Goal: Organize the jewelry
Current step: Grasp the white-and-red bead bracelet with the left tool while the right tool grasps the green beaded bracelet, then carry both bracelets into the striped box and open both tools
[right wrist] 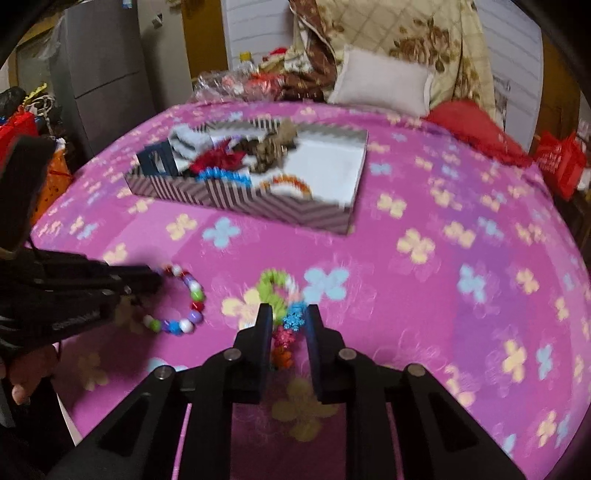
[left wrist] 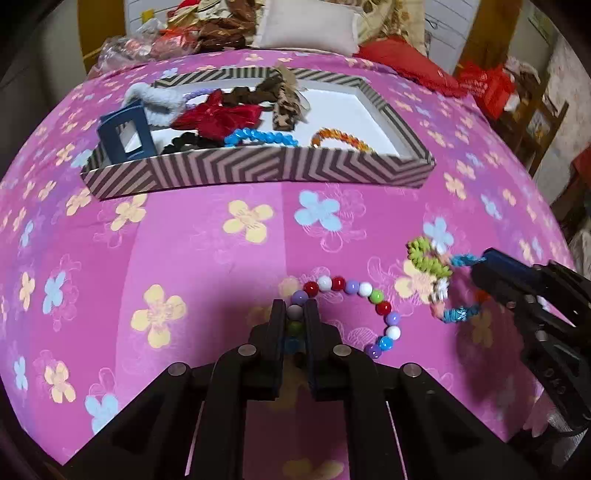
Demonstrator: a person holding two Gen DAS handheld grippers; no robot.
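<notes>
A bracelet of round coloured beads point(left wrist: 351, 291) lies on the pink flowered bedspread; it also shows in the right wrist view point(right wrist: 184, 302). My left gripper point(left wrist: 294, 314) is shut on the bead bracelet at its near end. A snowflake bracelet point(left wrist: 436, 273) of green, white, blue and pink pieces lies to its right, and shows in the right wrist view point(right wrist: 284, 299). My right gripper point(right wrist: 288, 321) has its fingers around this bracelet's near side, narrowly apart; whether they press it is unclear. A striped tray point(left wrist: 258, 166) farther back holds bracelets and hair bows.
In the tray lie a blue bead bracelet point(left wrist: 258, 137), an orange bracelet point(left wrist: 340, 137), a red bow point(left wrist: 218, 114), a blue frame-like object point(left wrist: 123, 133). Pillows point(left wrist: 306, 27) and piled cloth sit at the bed's far end. A red bag point(right wrist: 561, 162) stands at right.
</notes>
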